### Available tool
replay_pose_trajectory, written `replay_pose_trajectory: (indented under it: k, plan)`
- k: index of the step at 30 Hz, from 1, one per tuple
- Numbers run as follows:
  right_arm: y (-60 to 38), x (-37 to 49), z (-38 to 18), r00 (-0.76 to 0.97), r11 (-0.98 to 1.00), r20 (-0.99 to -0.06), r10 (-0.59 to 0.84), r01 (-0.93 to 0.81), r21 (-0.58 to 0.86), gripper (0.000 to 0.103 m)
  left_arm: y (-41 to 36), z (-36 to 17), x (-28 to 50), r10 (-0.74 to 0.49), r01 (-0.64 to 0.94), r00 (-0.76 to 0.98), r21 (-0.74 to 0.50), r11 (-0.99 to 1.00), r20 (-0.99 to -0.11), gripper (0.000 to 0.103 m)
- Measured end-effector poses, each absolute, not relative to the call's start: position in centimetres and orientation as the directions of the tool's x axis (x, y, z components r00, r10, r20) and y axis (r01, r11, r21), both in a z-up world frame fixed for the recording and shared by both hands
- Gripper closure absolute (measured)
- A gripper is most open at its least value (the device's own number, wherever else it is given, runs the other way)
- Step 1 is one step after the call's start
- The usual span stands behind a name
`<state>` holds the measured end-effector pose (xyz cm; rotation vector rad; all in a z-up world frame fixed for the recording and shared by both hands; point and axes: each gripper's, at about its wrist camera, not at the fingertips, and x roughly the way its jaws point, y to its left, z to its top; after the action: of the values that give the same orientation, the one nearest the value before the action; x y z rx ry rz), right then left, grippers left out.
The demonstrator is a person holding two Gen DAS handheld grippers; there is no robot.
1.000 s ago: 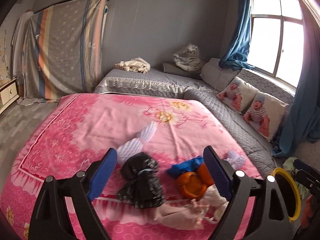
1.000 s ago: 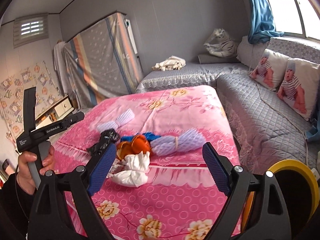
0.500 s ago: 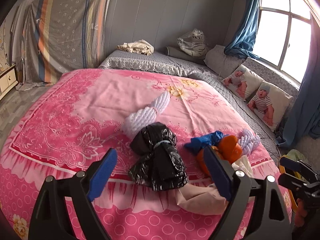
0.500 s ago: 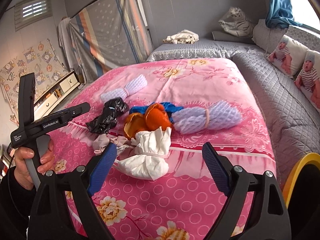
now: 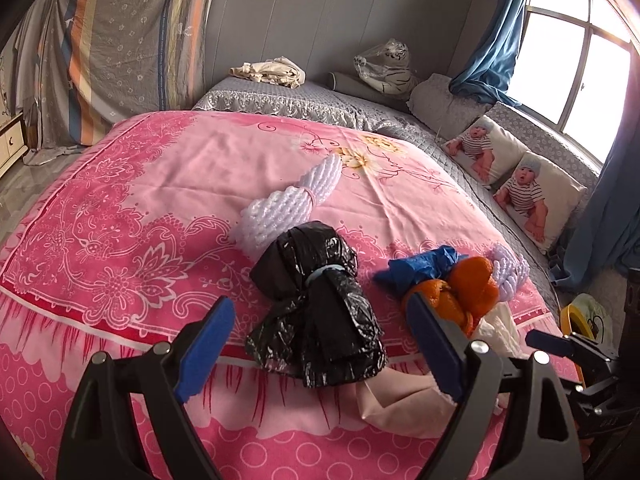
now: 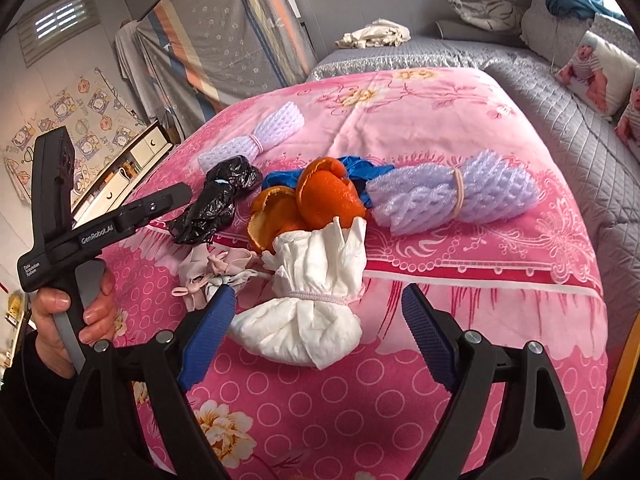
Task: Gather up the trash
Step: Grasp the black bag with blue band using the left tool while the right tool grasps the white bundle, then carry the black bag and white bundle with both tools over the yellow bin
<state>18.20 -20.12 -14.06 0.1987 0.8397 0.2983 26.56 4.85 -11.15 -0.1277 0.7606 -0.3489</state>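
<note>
Both jaws stand spread wide and grip nothing. Between the blue pads of the left gripper (image 5: 316, 356) lies a crumpled black plastic bag (image 5: 320, 300), tied at its waist with a pale blue band, on the pink floral bedspread (image 5: 140, 208); the pads flank it without touching. Beyond it rests a white foam net (image 5: 288, 208), touching the bag's far end. The right gripper (image 6: 316, 336) frames a white paper bundle (image 6: 308, 292) cinched by a band, near the bedspread's front edge. Orange peel (image 6: 320, 200) leans on that bundle, with a blue scrap (image 6: 360, 172) behind it and a lilac foam net (image 6: 452, 196) to the right. A pinkish crumpled piece (image 6: 212, 268) lies just beside the bundle's left.
</note>
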Motion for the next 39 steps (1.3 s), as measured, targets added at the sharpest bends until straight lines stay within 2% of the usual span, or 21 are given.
replay_pose_trajectory:
  k: [8, 12, 14, 16, 19, 23, 39]
  plan:
    - [-19.9, 19.2, -14.9, 0.585, 0.928, -0.722, 0.369, -0.183, 0.325, 0.027, 2.9, -12.5, 29.1, -0.352, 0.268, 0.604, -0.234, 0.935, -0.715, 0.032]
    - [-19.6, 19.6, -15.1, 0.574, 0.925, -0.727, 0.376, -0.190, 0.329, 0.029, 2.1, -13.8, 30.1, -0.355, 0.266, 0.549, -0.244, 0.932, -0.757, 0.048]
    - [-19.3, 19.7, -15.2, 0.570, 0.925, -0.729, 0.379, -0.199, 0.325, 0.033, 1.9, -14.2, 30.4, -0.359, 0.261, 0.529, -0.255, 0.931, -0.769, 0.057]
    - [-19.1, 19.7, -15.1, 0.565, 0.923, -0.731, 0.383, -0.206, 0.325, 0.044, 1.6, -14.2, 30.6, -0.357, 0.262, 0.526, -0.252, 0.931, -0.772, 0.065]
    - [-19.1, 19.6, -15.0, 0.565, 0.922, -0.729, 0.386, -0.206, 0.328, 0.053, 1.4, -14.1, 30.5, -0.352, 0.267, 0.526, -0.242, 0.933, -0.774, 0.076]
    - [-19.6, 19.4, -14.7, 0.577, 0.917, -0.715, 0.394, -0.200, 0.344, 0.065, 1.7, -14.0, 30.3, -0.362, 0.262, 0.525, -0.259, 0.930, -0.770, 0.080]
    - [-19.8, 17.0, -10.7, 0.662, 0.923, -0.646, 0.381, -0.229, 0.309, 0.066, 4.5, -10.2, 26.8, -0.395, 0.261, 0.589, -0.297, 0.919, -0.705, 0.080]
